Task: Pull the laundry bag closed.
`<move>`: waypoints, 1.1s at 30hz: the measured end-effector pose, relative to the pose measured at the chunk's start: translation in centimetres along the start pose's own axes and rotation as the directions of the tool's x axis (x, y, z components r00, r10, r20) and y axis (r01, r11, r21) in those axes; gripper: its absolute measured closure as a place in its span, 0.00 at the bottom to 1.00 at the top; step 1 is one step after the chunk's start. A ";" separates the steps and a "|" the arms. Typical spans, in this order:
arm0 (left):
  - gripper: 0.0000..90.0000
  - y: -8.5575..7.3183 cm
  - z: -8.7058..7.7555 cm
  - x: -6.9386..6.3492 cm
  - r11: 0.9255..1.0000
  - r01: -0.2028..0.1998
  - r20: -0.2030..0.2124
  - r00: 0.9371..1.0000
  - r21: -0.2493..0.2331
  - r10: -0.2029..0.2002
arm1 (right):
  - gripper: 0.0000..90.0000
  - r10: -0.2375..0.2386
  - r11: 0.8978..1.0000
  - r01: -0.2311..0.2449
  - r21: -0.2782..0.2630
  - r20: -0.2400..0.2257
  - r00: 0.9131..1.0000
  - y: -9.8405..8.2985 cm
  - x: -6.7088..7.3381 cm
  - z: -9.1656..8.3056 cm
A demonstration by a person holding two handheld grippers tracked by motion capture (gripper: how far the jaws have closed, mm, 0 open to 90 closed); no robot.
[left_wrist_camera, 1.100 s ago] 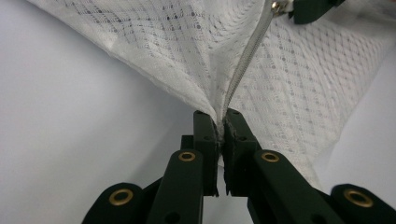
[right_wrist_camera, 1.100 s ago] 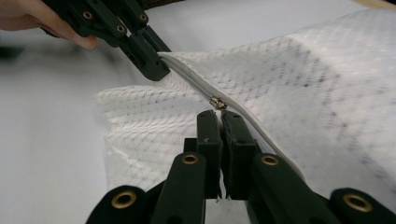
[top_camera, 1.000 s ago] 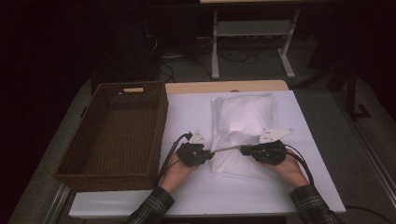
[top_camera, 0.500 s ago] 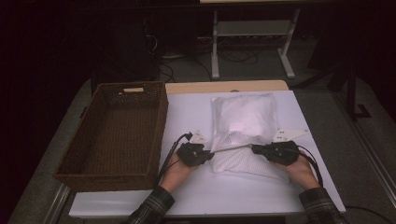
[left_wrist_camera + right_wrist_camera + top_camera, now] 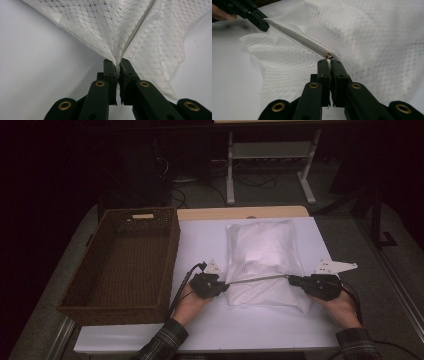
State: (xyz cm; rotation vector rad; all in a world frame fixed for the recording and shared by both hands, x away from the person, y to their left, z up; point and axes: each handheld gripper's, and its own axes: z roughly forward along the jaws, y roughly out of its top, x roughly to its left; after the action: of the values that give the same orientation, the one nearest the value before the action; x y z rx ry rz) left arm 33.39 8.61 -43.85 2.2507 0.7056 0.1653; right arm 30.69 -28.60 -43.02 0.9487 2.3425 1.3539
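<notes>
A white mesh bag point(image 5: 262, 247) with something white and padded inside lies on the white table point(image 5: 200, 240). Its zipper point(image 5: 257, 280) runs taut across the near end between the two grippers. My left gripper point(image 5: 226, 286) is shut on the bag's left corner, where the mesh point(image 5: 100, 30) bunches at the pinched zipper end point(image 5: 118, 63). My right gripper point(image 5: 291, 280) is at the bag's right side, shut on the small metal zipper pull point(image 5: 327, 55). In the right gripper view the zipper point(image 5: 297, 37) leads away to the left gripper point(image 5: 259, 21).
A dark wicker basket point(image 5: 125, 260) with nothing in it stands on the table's left part, close to my left hand. A white metal stand point(image 5: 270, 165) and cables are on the floor beyond the table's far edge.
My right gripper has slid to the right along the bag with the zipper pull, and the taut stretch of zipper between the grippers has grown. The left gripper has stayed put.
</notes>
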 end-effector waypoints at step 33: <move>0.58 -0.4 -0.3 0.2 1.000 0.027 0.010 1.000 -0.015 -0.027 | 0.69 0.119 0.992 -0.112 -0.058 0.129 0.984 -2.7 -2.0 -4.1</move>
State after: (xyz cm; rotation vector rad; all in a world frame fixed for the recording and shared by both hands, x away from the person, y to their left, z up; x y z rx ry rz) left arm 33.32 9.13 -43.96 2.2251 0.7270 0.1456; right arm 28.92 -33.59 -43.30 1.1385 2.1755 1.3418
